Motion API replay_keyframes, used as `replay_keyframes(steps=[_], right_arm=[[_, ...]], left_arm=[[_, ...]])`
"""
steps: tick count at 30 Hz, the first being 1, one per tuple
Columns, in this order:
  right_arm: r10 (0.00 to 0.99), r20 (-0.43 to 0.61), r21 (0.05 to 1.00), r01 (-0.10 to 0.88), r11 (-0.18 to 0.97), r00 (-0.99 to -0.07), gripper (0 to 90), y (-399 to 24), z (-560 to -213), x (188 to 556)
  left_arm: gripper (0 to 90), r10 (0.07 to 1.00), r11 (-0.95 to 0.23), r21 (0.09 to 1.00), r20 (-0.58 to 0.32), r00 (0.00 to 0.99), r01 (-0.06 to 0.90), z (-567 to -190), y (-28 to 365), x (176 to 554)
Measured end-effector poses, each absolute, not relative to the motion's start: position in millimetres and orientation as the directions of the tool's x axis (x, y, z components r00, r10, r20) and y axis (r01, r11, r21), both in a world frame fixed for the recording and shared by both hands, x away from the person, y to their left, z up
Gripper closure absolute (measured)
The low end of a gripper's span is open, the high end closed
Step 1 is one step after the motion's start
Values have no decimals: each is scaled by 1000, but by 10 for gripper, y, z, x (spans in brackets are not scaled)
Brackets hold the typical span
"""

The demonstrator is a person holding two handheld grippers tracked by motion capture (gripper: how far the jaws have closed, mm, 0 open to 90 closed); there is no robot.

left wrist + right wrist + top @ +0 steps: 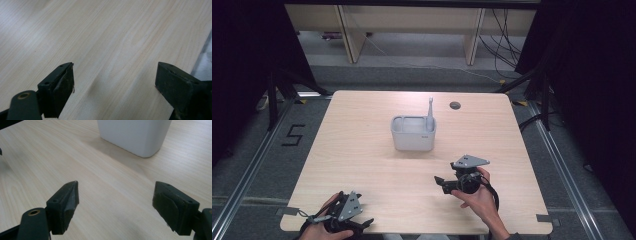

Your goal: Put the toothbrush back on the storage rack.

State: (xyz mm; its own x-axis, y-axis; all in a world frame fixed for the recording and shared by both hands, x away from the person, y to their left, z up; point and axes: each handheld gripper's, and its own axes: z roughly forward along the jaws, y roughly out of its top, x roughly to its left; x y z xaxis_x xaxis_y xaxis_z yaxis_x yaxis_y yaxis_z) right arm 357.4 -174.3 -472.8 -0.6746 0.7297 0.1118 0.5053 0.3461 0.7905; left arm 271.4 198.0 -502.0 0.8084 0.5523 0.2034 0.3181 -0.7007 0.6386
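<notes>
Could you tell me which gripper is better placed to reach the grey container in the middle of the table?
The right gripper, probably. It is open and sits nearer the grey container, whose wall shows just ahead of its jaws. The left gripper, also open, sits at the table's near edge, facing bare wood.

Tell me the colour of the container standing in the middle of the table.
The container is light grey, almost white, and plain, with no pattern. The high view shows it best.
</notes>
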Motion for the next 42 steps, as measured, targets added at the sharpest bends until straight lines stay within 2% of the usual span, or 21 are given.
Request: replay_keyframes(steps=[2, 6, 8, 13, 14, 15, 16, 19, 20, 23, 24, 25, 28, 36, 39, 42], right_arm=[[726, 93, 798, 487, 355, -682, 216, -1768, -4750, 3566], [737, 121, 787, 517, 337, -665, 213, -1801, -4768, 3512], [731, 95, 796, 493, 352, -676, 213, -1828, -4780, 3514], [745, 115, 786, 519, 336, -657, 207, -1870, -4794, 3440], [734, 85, 793, 492, 360, -674, 205, -1899, -4801, 3447], [749, 119, 783, 525, 333, -652, 204, -1892, -4803, 3409], [742, 97, 792, 503, 346, -664, 200, -1913, -4812, 3414], [740, 91, 793, 498, 350, -666, 194, -1957, -4818, 3389], [746, 117, 786, 520, 334, -655, 191, -1964, -4818, 3367], [738, 103, 796, 500, 341, -667, 187, -2010, -4844, 3357], [755, 139, 781, 540, 314, -640, 186, -2004, -4837, 3317], [749, 107, 790, 513, 335, -654, 185, -2032, -4844, 3325], [753, 93, 782, 516, 350, -651, 184, -2071, -4855, 3293], [764, 99, 767, 538, 349, -637, 180, -2131, -4882, 3202], [746, 82, 771, 516, 372, -661, 180, -2163, -4894, 3186], [761, 91, 755, 542, 368, -643, 180, -2177, -4892, 3133]], left_arm=[[152, 547, -705, 636, 207, 812, 313, -5017, 1982, 2716], [153, 553, -700, 638, 202, 809, 320, -5021, 1980, 2713], [152, 556, -689, 650, 191, 809, 320, -5023, 1977, 2711], [152, 533, -715, 627, 204, 821, 309, -5003, 1991, 2715], [152, 532, -716, 626, 205, 821, 308, -5001, 1992, 2715], [153, 532, -718, 624, 206, 821, 308, -5001, 1993, 2716], [152, 554, -690, 650, 191, 810, 319, -5021, 1978, 2711], [152, 532, -719, 623, 206, 822, 308, -5000, 1994, 2716], [152, 532, -718, 625, 207, 821, 308, -5000, 1993, 2716], [153, 550, -698, 642, 197, 811, 317, -5017, 1981, 2712], [152, 534, -718, 624, 212, 819, 307, -5005, 1991, 2717], [152, 551, -702, 637, 203, 809, 318, -5017, 1982, 2711], [153, 553, -701, 640, 208, 807, 316, -5021, 1979, 2716], [152, 549, -700, 640, 199, 812, 317, -5017, 1984, 2711], [152, 557, -690, 649, 194, 808, 320, -5022, 1979, 2711], [152, 557, -691, 648, 193, 808, 321, -5023, 1978, 2711]])
